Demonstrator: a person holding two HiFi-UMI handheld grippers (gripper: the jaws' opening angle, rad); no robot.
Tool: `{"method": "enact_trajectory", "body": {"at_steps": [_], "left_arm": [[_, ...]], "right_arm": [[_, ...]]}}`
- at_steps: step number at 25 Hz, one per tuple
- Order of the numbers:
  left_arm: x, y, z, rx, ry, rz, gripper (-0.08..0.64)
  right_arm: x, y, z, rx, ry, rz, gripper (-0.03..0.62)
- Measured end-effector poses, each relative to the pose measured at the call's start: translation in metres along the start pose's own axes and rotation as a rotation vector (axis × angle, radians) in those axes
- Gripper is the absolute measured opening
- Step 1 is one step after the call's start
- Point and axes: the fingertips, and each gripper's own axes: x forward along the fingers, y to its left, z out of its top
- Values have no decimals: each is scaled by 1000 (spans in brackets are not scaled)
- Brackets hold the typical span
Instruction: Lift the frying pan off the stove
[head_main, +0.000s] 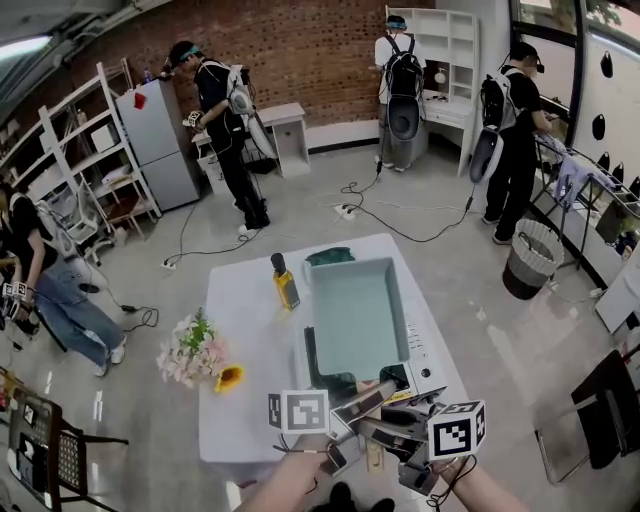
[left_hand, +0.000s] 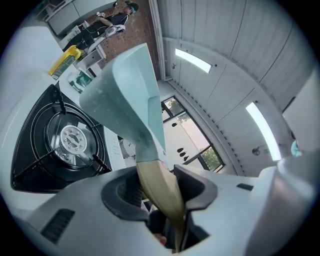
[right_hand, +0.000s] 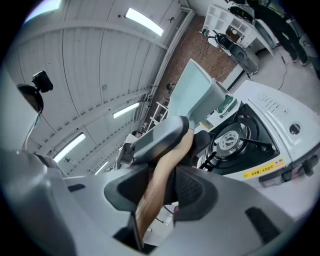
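Holds the pale-green frying pan (head_main: 358, 315) raised over the stove (left_hand: 72, 139) by its wooden handle (right_hand: 166, 172), clamped in left gripper (left_hand: 159, 192) and right gripper (right_hand: 159, 192).

The left gripper (left_hand: 161, 192) has both jaws pressed on the tan wooden handle (left_hand: 154, 177) of the pale green frying pan (left_hand: 125, 95). The pan is up in the air, tilted, apart from the black stove (left_hand: 35, 150), whose burner (left_hand: 73, 139) lies bare at the left. A yellow bottle (left_hand: 64, 60) stands far left.
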Motion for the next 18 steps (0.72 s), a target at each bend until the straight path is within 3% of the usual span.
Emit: {"method": "enact_trajectory", "body": {"at_steps": [10,18], "left_arm": [[-8,-39,-6,101,-18,-22,172],[-17,-59,-12,137,-37,-37,172]], "right_arm": [[-15,31,-2,-89,-16,-1,152],[-21,53,-7,-107,-45,16,149]]}}
